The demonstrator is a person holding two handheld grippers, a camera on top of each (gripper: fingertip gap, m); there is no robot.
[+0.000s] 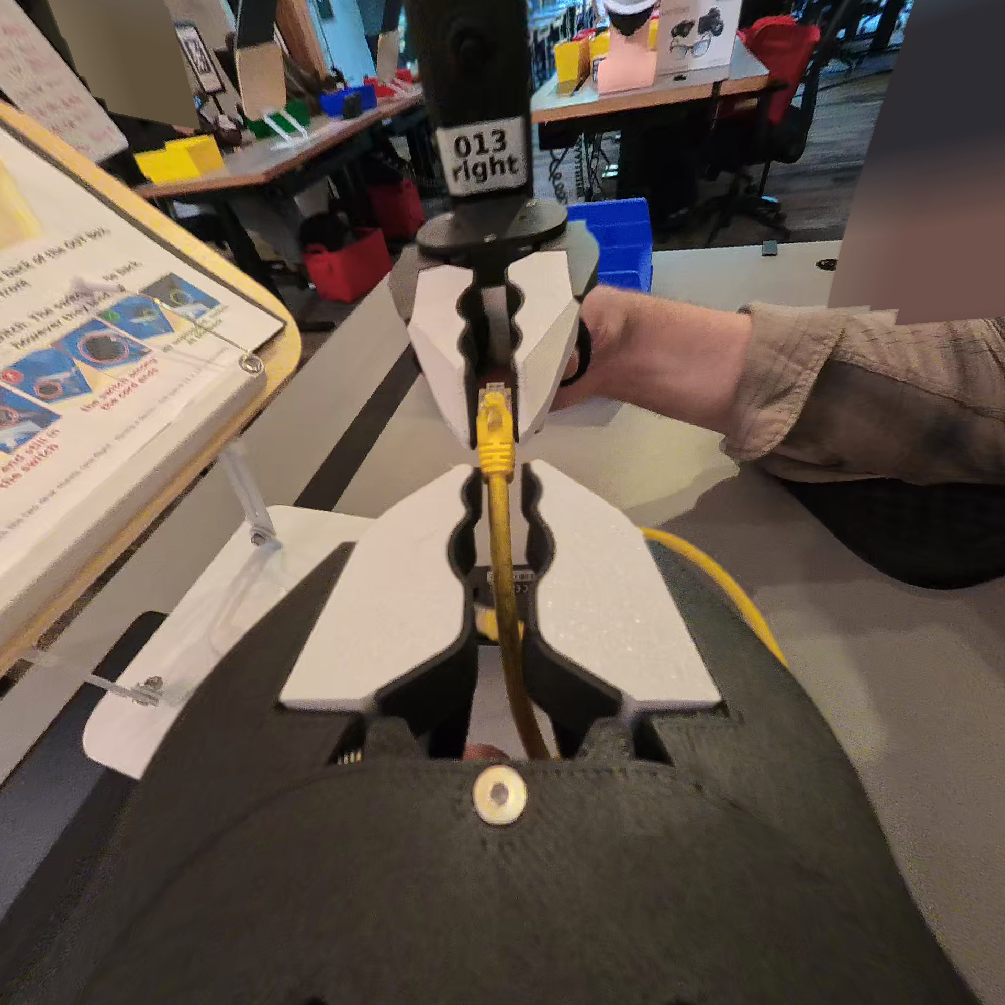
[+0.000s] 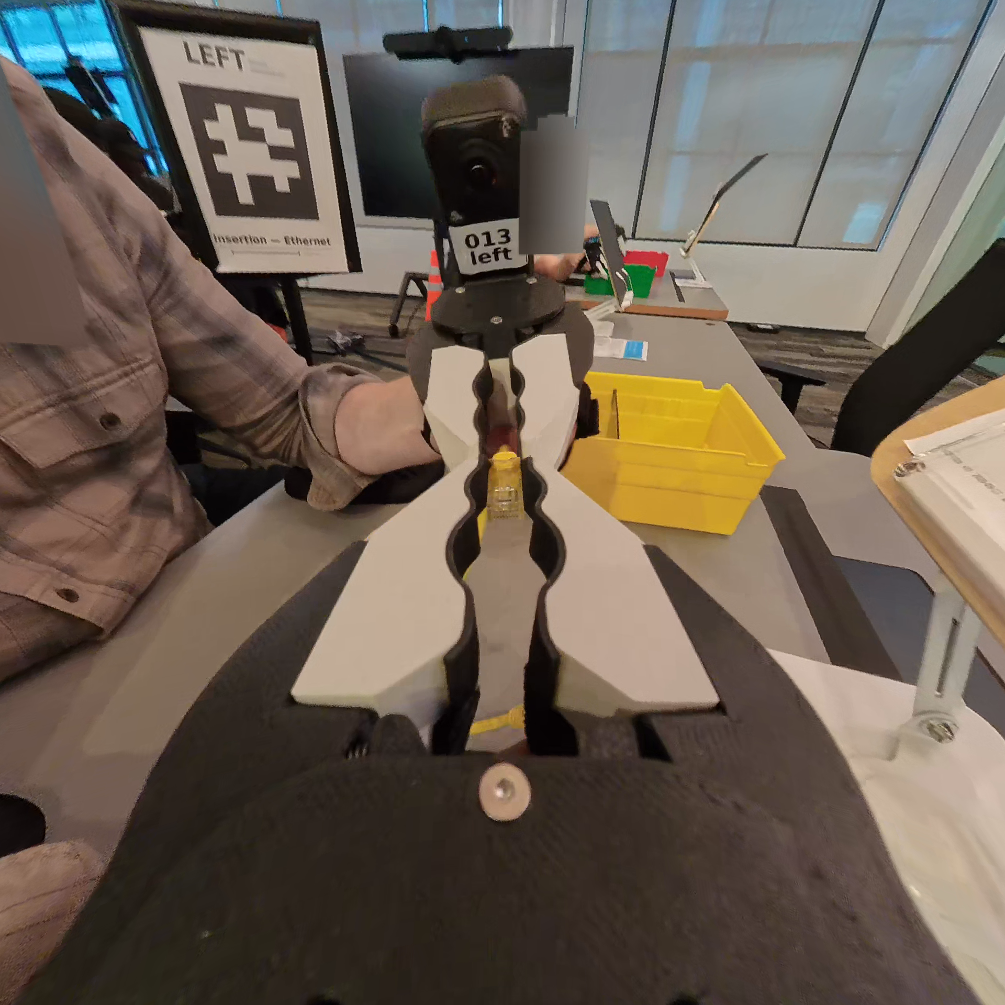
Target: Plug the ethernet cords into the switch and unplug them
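Note:
A yellow ethernet cord (image 1: 503, 571) runs through the gap of my left gripper (image 1: 500, 470) to its plug (image 1: 494, 419). The left fingertips close on the cord at the yellow boot. My right gripper (image 1: 497, 438) faces it tip to tip, fingers closed around the plug's clear end. In the right wrist view the plug (image 2: 503, 492) sits between the fingers of my right gripper (image 2: 506, 462), with my left gripper (image 2: 503, 451) just beyond. More cord (image 1: 718, 576) trails over the table to the right. A small dark object (image 1: 508, 577) shows below the cord; I cannot tell whether it is the switch.
A yellow bin (image 2: 680, 462) stands on the grey table (image 1: 870, 652) behind the grippers, and a blue bin (image 1: 620, 239) at the far edge. An instruction board on a clear stand (image 1: 109, 353) rises on the left. The person's sleeved arm (image 1: 816, 391) reaches in from the right.

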